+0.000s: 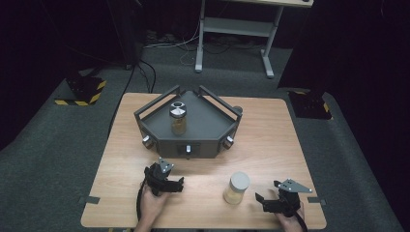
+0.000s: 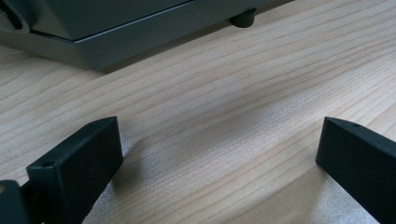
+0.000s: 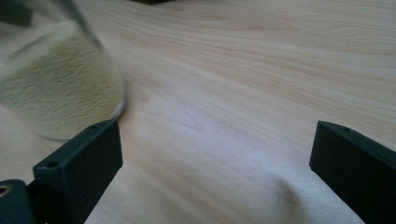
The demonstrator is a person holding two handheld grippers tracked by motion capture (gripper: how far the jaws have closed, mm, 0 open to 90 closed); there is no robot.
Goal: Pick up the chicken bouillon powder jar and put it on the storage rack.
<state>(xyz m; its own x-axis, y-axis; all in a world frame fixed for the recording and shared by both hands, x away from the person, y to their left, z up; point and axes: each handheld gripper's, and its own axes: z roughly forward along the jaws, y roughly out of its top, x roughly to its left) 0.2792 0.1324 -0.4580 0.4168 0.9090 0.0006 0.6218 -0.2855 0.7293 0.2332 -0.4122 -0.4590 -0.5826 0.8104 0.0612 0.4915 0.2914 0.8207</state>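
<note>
While the capped jar (image 1: 236, 188) of yellowish powder stands upright on the wooden table (image 1: 270, 145) just left of the right gripper (image 1: 263, 200), both it and the left gripper (image 1: 178, 182) rest wide-jawed and empty, apparently poised to grasp.

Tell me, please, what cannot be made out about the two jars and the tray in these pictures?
- Near jar, right gripper view: blurred, top cut off by the frame's edge; its lid shows in the high view.
- Tray, left gripper view: just its base; the frame's top edge cuts it off.
- Far jar, high view: too small to identify its yellowish contents.
</note>
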